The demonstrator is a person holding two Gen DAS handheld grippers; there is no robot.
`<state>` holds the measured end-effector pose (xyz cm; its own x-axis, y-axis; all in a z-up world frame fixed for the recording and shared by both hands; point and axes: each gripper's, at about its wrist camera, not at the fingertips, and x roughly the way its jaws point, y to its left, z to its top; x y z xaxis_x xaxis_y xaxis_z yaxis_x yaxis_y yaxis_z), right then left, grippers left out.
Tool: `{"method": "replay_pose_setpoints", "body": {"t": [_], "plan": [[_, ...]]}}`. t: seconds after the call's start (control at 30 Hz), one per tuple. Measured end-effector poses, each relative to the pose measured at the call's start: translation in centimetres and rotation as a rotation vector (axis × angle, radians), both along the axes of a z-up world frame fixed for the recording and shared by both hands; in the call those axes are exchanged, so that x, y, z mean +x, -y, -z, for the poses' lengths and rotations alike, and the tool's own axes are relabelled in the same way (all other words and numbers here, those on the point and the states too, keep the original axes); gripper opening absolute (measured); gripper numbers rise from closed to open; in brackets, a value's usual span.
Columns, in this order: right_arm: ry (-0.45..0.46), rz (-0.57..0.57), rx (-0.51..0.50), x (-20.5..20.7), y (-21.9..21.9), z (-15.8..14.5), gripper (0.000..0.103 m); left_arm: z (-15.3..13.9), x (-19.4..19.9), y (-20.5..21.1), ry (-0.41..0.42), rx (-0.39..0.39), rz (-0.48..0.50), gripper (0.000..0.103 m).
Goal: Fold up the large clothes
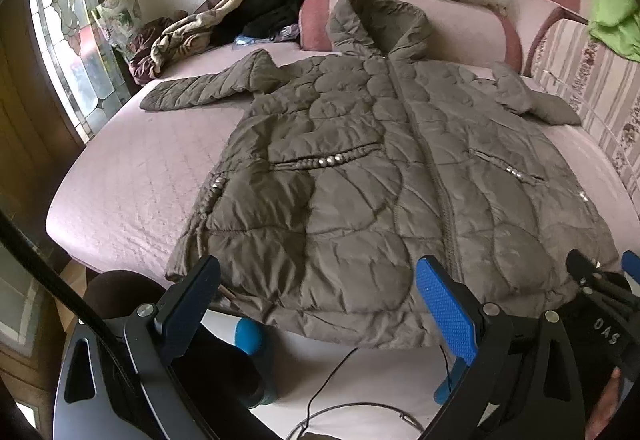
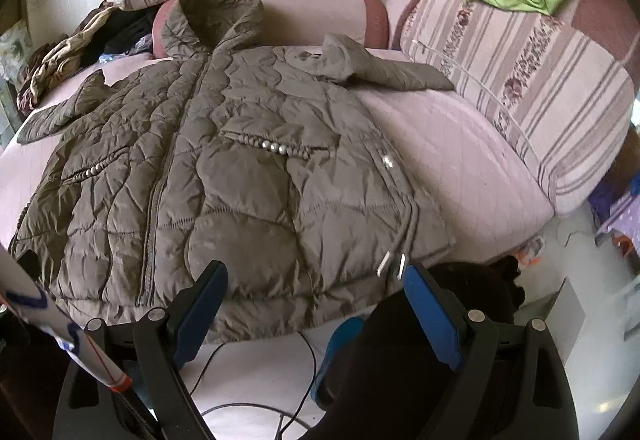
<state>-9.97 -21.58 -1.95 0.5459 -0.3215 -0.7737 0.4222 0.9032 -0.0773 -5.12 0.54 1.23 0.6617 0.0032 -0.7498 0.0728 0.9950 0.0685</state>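
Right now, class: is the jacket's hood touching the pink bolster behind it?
Touching. The left wrist view shows the hood propped against the pink bolster, overlapping its front with no gap; the right wrist view agrees.

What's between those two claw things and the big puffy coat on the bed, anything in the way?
Nothing visible. Both the left gripper and right gripper hang open right at the jacket hem, with only air between their fingers and the fabric.

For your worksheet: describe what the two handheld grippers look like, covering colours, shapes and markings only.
Both the left gripper and the right gripper have black angular frames with round silver pivot bolts. Their flat fingers carry blue textured pads. In the left view, the other gripper's body shows white lettering.
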Motion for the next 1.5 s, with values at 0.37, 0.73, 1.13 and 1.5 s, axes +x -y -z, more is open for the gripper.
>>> {"method": "replay_pose_setpoints", "body": {"t": [0.37,0.73,1.13,1.5], "plan": [[0.043,-0.041,-0.065,3.7,-0.1,-2.6,0.092,-0.9,2.9,-1.4,0.011,0.028,-0.022,0.098],[0.027,-0.063,-0.076,6.3,-0.8,-2.7,0.092,-1.6,5.0,-2.1,0.055,0.067,-0.036,0.098],[-0.003,-0.098,-0.070,9.1,-2.3,-2.0,0.092,-0.6,8.4,-5.0,0.031,0.071,-0.109,0.098],[-0.023,-0.167,-0.084,13.2,-5.7,-1.4,0.092,1.0,12.5,-8.7,-0.016,0.065,-0.178,0.098]]}}
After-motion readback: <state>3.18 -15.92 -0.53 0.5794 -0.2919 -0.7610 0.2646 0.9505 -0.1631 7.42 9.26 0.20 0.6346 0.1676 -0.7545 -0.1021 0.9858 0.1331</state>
